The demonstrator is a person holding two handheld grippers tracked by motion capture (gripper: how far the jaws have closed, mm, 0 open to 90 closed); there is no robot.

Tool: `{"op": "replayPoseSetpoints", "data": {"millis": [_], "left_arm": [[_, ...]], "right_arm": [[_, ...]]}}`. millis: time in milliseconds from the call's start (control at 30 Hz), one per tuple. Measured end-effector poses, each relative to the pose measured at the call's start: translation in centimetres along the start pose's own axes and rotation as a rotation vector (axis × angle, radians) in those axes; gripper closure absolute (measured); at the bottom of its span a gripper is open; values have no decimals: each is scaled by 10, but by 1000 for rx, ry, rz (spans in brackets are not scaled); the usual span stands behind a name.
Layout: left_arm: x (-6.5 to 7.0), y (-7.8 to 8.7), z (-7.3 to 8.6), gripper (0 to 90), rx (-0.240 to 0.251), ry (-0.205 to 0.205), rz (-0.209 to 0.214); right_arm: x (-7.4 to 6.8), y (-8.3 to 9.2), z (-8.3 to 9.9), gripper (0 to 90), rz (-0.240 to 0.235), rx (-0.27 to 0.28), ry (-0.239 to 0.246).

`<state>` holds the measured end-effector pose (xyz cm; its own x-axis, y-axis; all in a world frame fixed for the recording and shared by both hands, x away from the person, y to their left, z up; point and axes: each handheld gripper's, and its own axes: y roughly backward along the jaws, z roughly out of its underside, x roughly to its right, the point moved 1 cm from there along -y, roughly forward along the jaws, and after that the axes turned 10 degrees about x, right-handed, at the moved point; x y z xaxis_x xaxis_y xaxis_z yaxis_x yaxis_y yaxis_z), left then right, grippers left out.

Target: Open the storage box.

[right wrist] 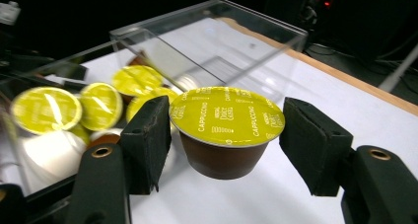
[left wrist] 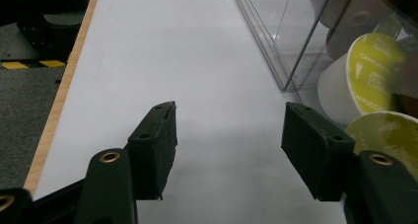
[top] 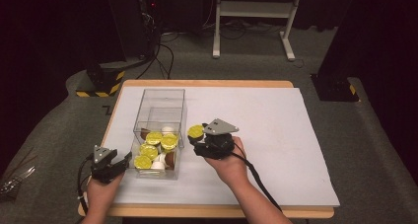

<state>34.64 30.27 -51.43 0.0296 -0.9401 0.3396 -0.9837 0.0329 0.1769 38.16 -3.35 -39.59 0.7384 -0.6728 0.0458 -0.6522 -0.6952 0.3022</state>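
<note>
High view: the right gripper (top: 198,135) grips a yellow-lidded capsule (top: 195,131) just beside the clear box (top: 160,98) — open white mat (top: 276,135) lies to its right. The left gripper (top: 123,161) rests at the box's near-left corner.

Left gripper view: jaws spread, nothing between them; box wall cut off at right.

Right gripper view: capsule (right wrist: 226,128) clamped at its rim — box contents blurred.
</note>
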Motion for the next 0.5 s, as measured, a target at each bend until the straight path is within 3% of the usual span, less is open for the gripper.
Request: {"op": "replayPoseSetpoints", "data": {"millis": [500], "left_arm": [[0,1,0,387,5,-6,-2]], "right_arm": [[64,32,46,372,159,-53,-43]]}}
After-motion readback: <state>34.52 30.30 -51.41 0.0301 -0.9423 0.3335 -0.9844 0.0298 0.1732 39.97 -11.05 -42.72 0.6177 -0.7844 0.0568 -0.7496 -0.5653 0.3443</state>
